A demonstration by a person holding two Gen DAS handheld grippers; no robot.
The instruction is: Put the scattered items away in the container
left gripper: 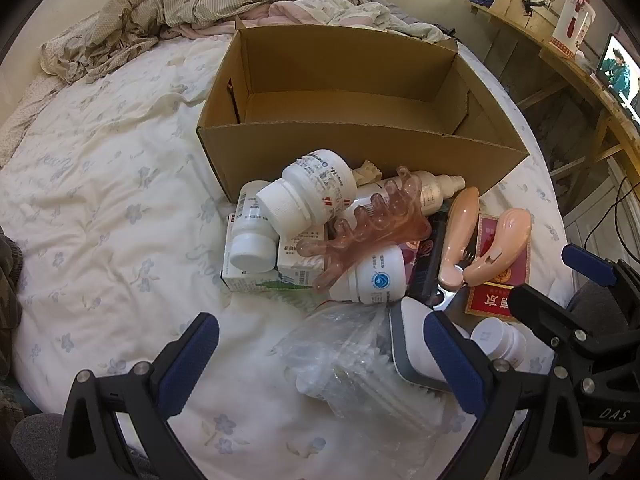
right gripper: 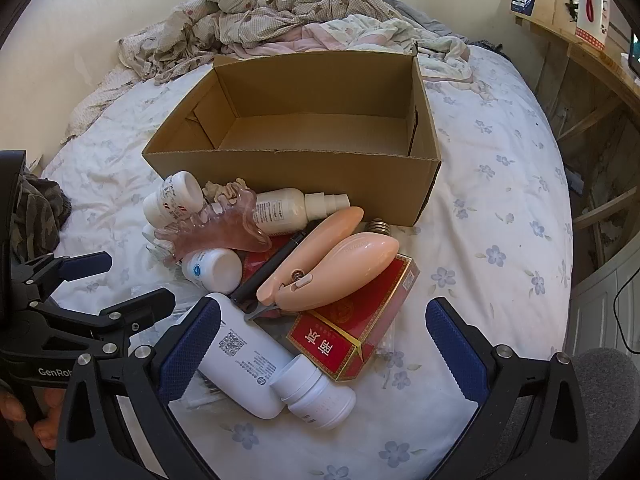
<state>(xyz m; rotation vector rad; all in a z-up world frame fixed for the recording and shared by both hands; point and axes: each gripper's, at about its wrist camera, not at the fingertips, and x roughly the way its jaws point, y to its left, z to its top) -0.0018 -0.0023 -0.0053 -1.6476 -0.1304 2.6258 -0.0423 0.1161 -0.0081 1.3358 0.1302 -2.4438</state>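
I am just starting: the cardboard box (right gripper: 292,160) is sitting empty beyond both tongs, left tongs (left gripper: 320,356) and right tongs (right gripper: 324,340) gaping, grasping nothing, and the whole heap of bottles (left gripper: 308,196) is lying between, on the bed (left gripper: 100,200).

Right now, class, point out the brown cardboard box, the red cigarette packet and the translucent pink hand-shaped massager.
brown cardboard box (right gripper: 288,176): right wrist view, front wall.
red cigarette packet (right gripper: 340,340): right wrist view, top face.
translucent pink hand-shaped massager (left gripper: 372,224): left wrist view, palm.

- I count one box (left gripper: 360,160).
- Five white bottles (left gripper: 312,196) that I can see.
- One pink comb (left gripper: 360,232).
- One red packet (right gripper: 352,328).
- One plastic bag (left gripper: 352,360).
- Two small cartons (left gripper: 256,276).
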